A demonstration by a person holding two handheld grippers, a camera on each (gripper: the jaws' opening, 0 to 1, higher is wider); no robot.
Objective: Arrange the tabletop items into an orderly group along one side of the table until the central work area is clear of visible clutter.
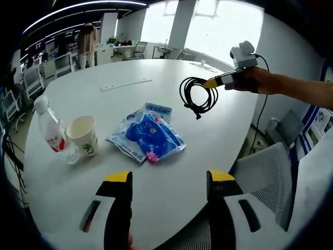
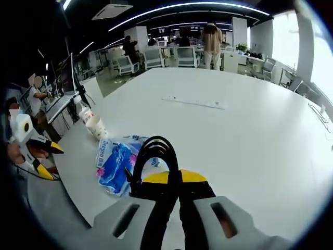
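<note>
Cable coil [image 1: 197, 95] (black, looped) hangs above white round table [image 1: 156, 67], clamped in right gripper [image 2: 174, 179]. Left gripper [image 1: 169, 179] — jaws spread, empty — faces blue glossy packet [image 1: 147, 134], paper cup [image 1: 83, 134], plastic bottle [image 1: 51, 131].

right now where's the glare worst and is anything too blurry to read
Left gripper view: windows blow out white, and the label on the blue packet is too soft to read. Right gripper view: ceiling strip lights flare, and the coiled black cable in the right gripper is sharp.
</note>
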